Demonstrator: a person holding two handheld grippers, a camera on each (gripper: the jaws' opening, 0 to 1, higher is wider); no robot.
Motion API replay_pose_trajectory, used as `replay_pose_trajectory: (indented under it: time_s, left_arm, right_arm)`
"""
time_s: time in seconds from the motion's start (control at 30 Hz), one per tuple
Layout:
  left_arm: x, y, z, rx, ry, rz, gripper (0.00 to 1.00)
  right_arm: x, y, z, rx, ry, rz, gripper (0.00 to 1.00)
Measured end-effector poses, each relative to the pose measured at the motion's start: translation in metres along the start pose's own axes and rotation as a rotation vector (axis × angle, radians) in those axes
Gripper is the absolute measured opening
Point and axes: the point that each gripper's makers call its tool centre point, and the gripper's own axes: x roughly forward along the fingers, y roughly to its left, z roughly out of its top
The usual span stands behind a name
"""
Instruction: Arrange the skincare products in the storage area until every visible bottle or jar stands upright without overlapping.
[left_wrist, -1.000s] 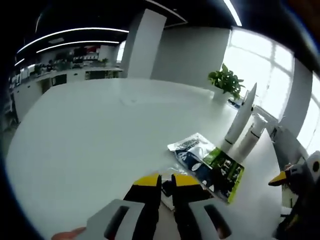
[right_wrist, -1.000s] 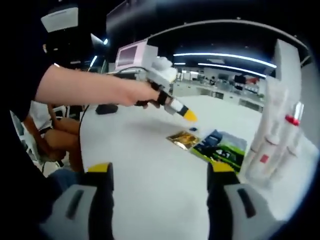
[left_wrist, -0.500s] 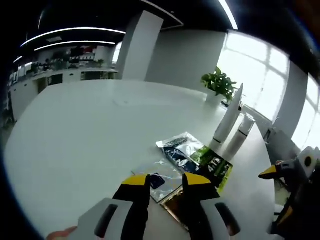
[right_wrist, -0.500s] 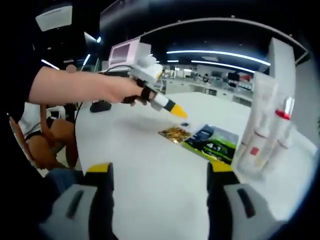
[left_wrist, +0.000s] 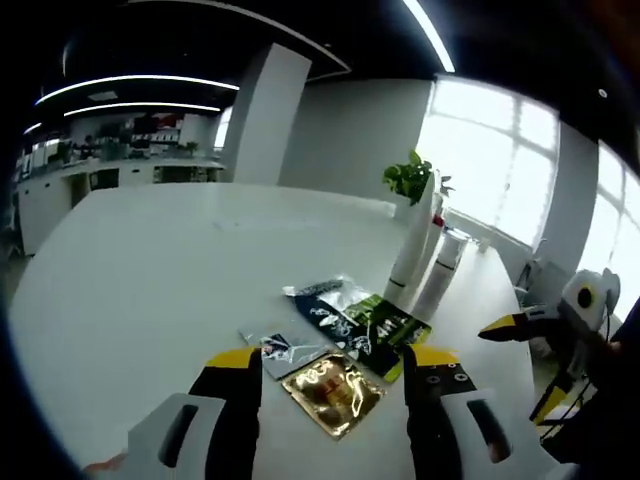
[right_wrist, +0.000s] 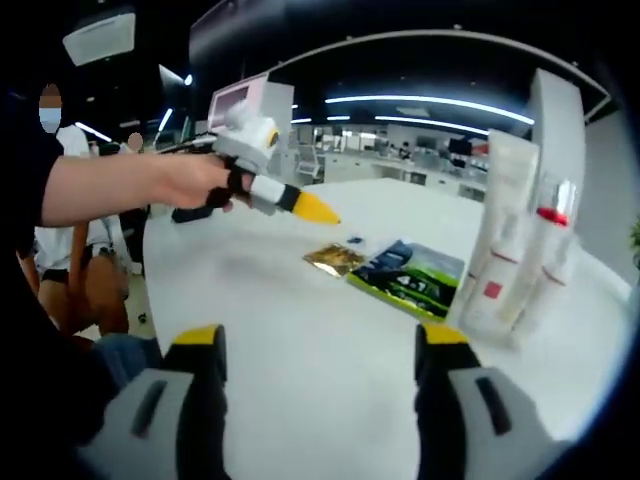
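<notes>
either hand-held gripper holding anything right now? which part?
Nothing is held. Left hand-held gripper is open above the gold sachet on the table; right hand-held gripper is open over bare table.

An open-plan office. A wide white bench (left_wrist: 150, 270) runs back toward a square white pillar (left_wrist: 262, 115), and past the pillar sit rows of desks and shelves (left_wrist: 110, 165) under long strip lights (left_wrist: 130, 80) on a dark ceiling. To the pillar's right, big bright windows (left_wrist: 485, 155) with a potted plant (left_wrist: 410, 180) before them. In the right gripper view, a monitor (right_wrist: 250, 105) stands at the bench's edge.
</notes>
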Motion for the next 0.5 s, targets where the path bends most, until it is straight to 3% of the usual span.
replay_pose_trajectory:
  time_s: [0.07, 0.2, 0.4, 0.5]
  left_arm:
    - [-0.01, -0.002, -0.003, 0.007, -0.019, 0.014, 0.77]
    - [-0.037, -0.009, -0.012, 0.058, -0.05, 0.043, 0.81]
    - [-0.069, -0.024, -0.013, 0.156, -0.143, 0.054, 0.99]
    - [-0.088, -0.034, -0.016, 0.182, -0.177, 0.046, 0.99]
  right_arm:
    - [-0.001, -0.001, 0.0, 0.0, -0.002, 0.001, 0.79]
    - [-0.007, -0.005, -0.001, -0.012, 0.004, -0.008, 0.81]
    - [-0.012, 0.0, 0.002, -0.021, -0.013, 0.0, 0.84]
    - [-0.014, 0.003, 0.004, -0.026, -0.028, 0.013, 0.89]
